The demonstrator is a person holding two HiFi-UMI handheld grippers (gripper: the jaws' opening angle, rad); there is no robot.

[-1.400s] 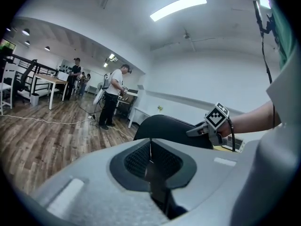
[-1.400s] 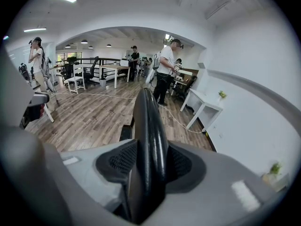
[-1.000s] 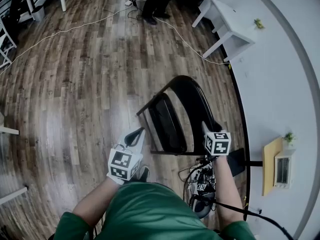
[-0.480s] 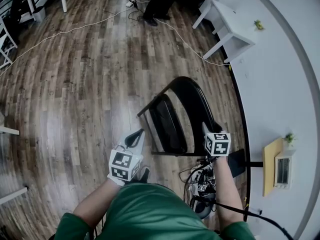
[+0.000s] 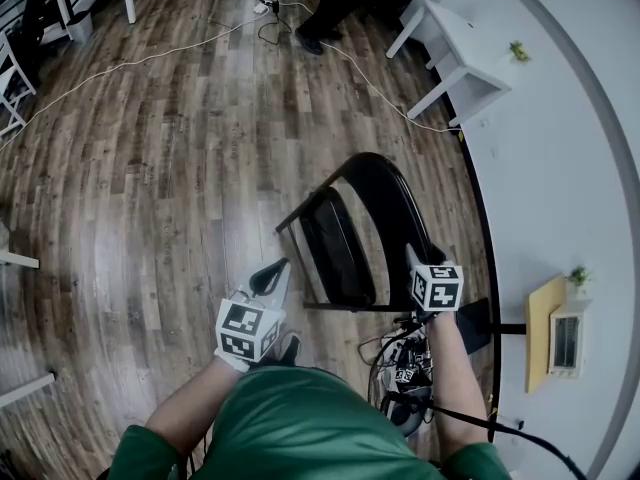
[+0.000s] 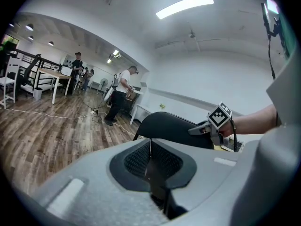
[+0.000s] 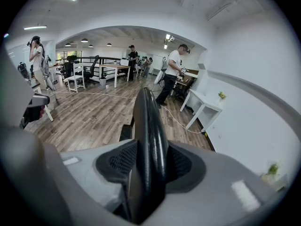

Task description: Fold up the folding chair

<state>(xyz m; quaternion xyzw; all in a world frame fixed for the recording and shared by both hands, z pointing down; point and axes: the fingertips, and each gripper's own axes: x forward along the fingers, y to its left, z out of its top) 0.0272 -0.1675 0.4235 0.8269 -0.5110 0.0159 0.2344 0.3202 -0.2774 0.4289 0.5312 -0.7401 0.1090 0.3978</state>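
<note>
A black folding chair (image 5: 395, 203) stands partly folded on the wood floor, close to the white wall. Its seat (image 5: 335, 248) tilts steeply toward the backrest. My right gripper (image 5: 410, 258) is shut on the backrest's top edge; in the right gripper view the black backrest (image 7: 148, 126) runs straight between the pads of that gripper (image 7: 148, 168). To the left of the seat's near corner my left gripper (image 5: 272, 273) hangs free, shut and empty. In the left gripper view the closed left gripper (image 6: 150, 159) points at the backrest (image 6: 167, 128), with the right gripper (image 6: 207, 128) on it.
A white side table (image 5: 455, 53) stands by the wall beyond the chair. A white cable (image 5: 150, 58) crosses the floor, and a person's feet (image 5: 320, 33) are at the far end. Tangled cables and a black device (image 5: 405, 373) lie by my right foot.
Both grippers and the chair stay where they were. The feet of the person at the far end have shifted slightly to the right.
</note>
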